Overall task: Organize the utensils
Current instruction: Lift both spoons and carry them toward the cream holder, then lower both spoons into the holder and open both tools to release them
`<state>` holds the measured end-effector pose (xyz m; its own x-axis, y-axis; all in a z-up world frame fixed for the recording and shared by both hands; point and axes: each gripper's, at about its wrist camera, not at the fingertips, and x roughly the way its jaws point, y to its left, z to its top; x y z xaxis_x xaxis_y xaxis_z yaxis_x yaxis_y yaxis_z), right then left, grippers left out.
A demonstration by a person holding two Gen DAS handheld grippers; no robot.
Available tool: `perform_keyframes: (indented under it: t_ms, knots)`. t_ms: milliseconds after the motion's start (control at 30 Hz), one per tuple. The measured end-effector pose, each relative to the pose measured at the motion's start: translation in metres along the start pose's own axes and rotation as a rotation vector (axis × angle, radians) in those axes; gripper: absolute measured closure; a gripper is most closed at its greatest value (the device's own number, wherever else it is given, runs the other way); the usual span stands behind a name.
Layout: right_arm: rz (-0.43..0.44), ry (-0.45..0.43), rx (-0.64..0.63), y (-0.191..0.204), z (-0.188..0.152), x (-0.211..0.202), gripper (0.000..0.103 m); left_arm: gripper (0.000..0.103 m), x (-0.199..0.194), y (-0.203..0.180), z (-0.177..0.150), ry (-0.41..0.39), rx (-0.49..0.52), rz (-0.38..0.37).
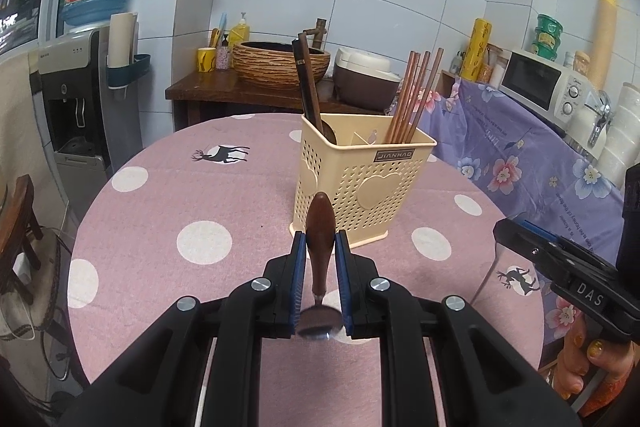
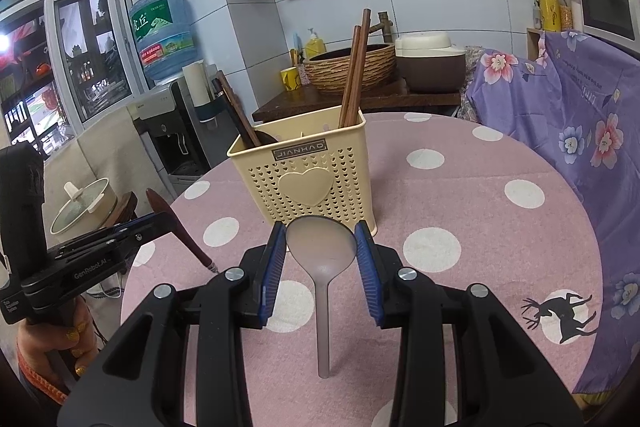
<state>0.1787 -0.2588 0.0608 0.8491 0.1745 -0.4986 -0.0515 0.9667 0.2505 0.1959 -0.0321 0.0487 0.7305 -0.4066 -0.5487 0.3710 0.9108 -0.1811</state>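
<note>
A cream perforated utensil holder point(image 1: 360, 187) point(image 2: 308, 179) stands on the pink dotted table. Brown chopsticks point(image 1: 416, 95) point(image 2: 354, 75) stand in its right compartment and dark-handled utensils point(image 1: 308, 83) point(image 2: 236, 111) lean in its left one. My left gripper point(image 1: 320, 235) point(image 2: 160, 223) is shut on a wooden-handled spoon point(image 1: 320, 227) point(image 2: 176, 227), handle pointing at the holder, metal bowl near the camera. My right gripper point(image 2: 320, 239) point(image 1: 508, 231) is shut on the bowl of a translucent plastic spoon point(image 2: 322, 267), its handle trailing toward the camera. Both grippers sit just short of the holder.
The round table point(image 1: 160, 207) point(image 2: 460, 187) drops off at left and front. A purple floral cloth point(image 1: 520, 155) point(image 2: 560, 107) drapes furniture on the right. A water dispenser point(image 1: 76, 99) stands at left, a sink counter point(image 1: 240, 87) behind. A lidded pot point(image 2: 82, 203) sits low on the left.
</note>
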Motion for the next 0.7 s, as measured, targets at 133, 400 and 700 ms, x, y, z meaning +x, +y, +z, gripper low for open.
perform_keyframes:
  t_ms: [133, 400, 700]
  knots:
    - [0.001, 0.000, 0.006, -0.001, 0.001, 0.001, 0.067, 0.087, -0.001, -0.001, 0.001, -0.004, 0.000, -0.005]
    - [0.002, -0.002, -0.005, -0.003, 0.005, 0.000, 0.067, 0.087, -0.006, -0.006, 0.006, -0.017, 0.013, -0.014]
    - [0.048, -0.040, -0.044, 0.006, 0.046, -0.005, 0.067, 0.087, -0.019, -0.019, 0.039, -0.053, 0.051, -0.084]
